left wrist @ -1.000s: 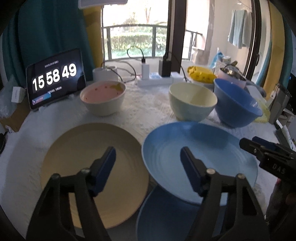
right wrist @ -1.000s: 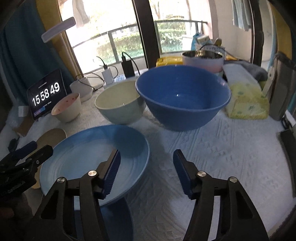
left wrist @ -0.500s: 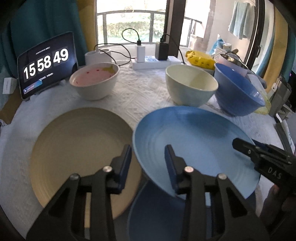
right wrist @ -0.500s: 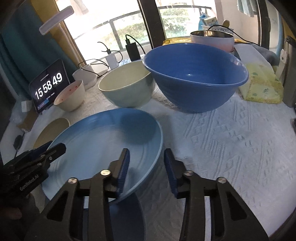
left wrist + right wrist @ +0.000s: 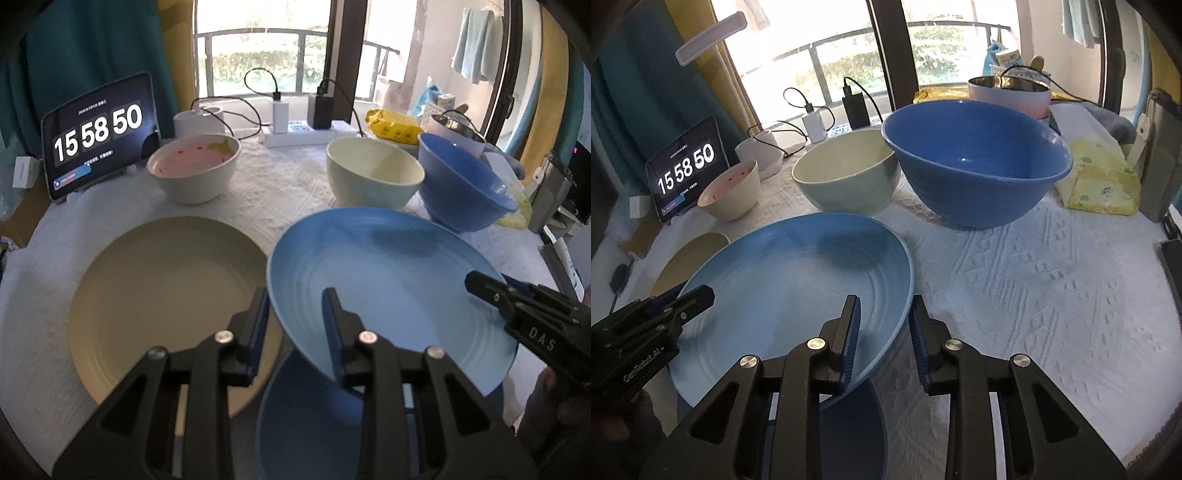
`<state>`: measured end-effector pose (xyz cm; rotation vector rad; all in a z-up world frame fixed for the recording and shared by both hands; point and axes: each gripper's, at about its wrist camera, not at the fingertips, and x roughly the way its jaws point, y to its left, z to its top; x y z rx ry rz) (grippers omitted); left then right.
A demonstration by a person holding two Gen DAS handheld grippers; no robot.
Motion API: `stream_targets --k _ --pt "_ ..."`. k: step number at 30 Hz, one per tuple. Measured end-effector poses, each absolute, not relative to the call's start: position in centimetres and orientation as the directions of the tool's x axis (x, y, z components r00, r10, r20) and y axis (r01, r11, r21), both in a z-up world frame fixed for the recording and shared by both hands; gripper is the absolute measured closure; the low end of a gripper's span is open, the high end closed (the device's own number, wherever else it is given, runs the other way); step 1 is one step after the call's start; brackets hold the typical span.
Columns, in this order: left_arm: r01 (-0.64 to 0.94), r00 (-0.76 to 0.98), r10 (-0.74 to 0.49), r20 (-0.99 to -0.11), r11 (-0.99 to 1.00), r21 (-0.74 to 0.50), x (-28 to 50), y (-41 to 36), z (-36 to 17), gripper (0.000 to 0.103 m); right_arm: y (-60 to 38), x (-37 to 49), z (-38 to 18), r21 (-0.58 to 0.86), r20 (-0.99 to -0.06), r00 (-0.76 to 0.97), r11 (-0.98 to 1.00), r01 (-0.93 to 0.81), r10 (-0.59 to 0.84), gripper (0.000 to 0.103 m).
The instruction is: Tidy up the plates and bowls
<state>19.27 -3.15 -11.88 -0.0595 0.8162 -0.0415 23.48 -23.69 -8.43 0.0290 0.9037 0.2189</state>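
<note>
**Both grippers closing on the rim of the light-blue plate**

Left wrist view: the left hand-held gripper [image 5: 295, 325] straddled the near-left rim of the round light-blue plate [image 5: 388, 280], its jaws having just been closing, the rim between them; whether the pads pressed I cannot tell. The plate sat tilted, lifted over a darker blue plate [image 5: 306, 417], beside a round beige plate [image 5: 166, 295] on the white-clothed bench [image 5: 269, 192].

Right wrist view: the right hand-held gripper [image 5: 884, 328] likewise had just been closing across the plate's right rim [image 5: 798, 288]. Behind stood a large blue bowl [image 5: 975, 162], a pale cream-green bowl [image 5: 846, 173] and a small pink-lined bowl [image 5: 731, 192].
</note>
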Motion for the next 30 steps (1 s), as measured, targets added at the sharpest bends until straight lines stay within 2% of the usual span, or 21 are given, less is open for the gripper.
stream_targets --k 30 --pt "0.027 0.734 -0.078 -0.675 0.996 -0.086 12.9 -1.9 -10.2 0.073 -22.3 17.3 -5.7 0.075 -0.737 0.65 0.979 -0.191 0.183 0.075"
